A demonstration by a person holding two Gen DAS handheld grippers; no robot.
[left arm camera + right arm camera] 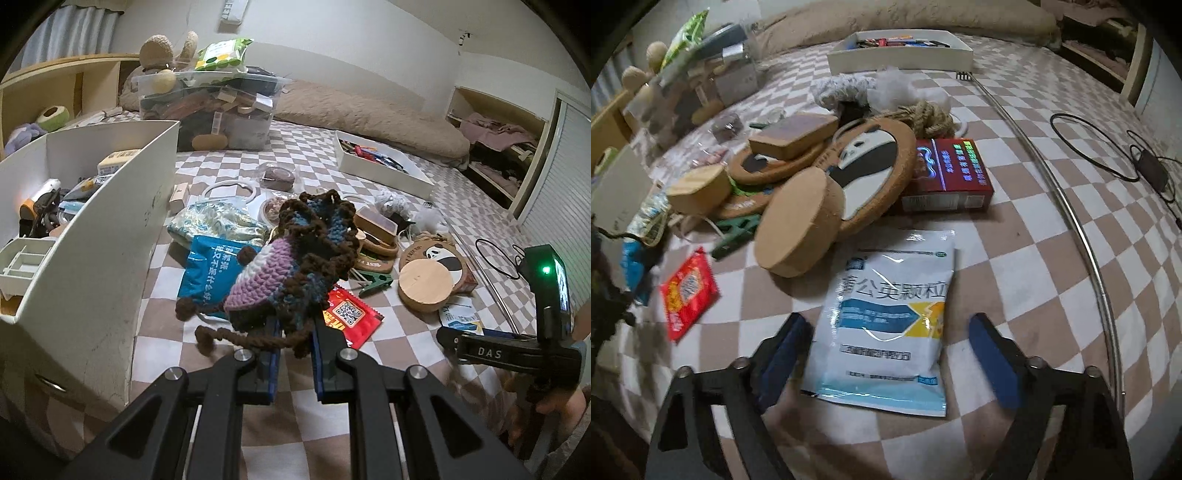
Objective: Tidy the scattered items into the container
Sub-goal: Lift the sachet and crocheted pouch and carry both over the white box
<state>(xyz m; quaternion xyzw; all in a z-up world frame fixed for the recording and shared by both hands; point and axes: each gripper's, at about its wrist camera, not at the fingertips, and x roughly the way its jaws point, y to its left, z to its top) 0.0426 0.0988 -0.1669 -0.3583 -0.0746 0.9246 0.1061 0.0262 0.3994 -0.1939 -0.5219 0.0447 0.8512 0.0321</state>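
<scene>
My left gripper (295, 325) is shut on a crocheted pouch (295, 258) of purple, brown and blue yarn, held above the checkered bedcover. Its brown cords dangle in front of the fingers. The white open box (110, 229) with several items inside stands just to its left. In the right wrist view my right gripper (889, 321) is open, its blue pads on either side of a white and blue sachet (890, 295) that lies flat on the cover. The pads do not press on it.
Behind the sachet lie a wooden disc (794, 225), a panda coaster (871, 166), a red carton (945, 177) and a red packet (689, 291). A metal rod (1071, 206) and black cable (1108, 147) run on the right. A white tray (901, 51) sits farther back.
</scene>
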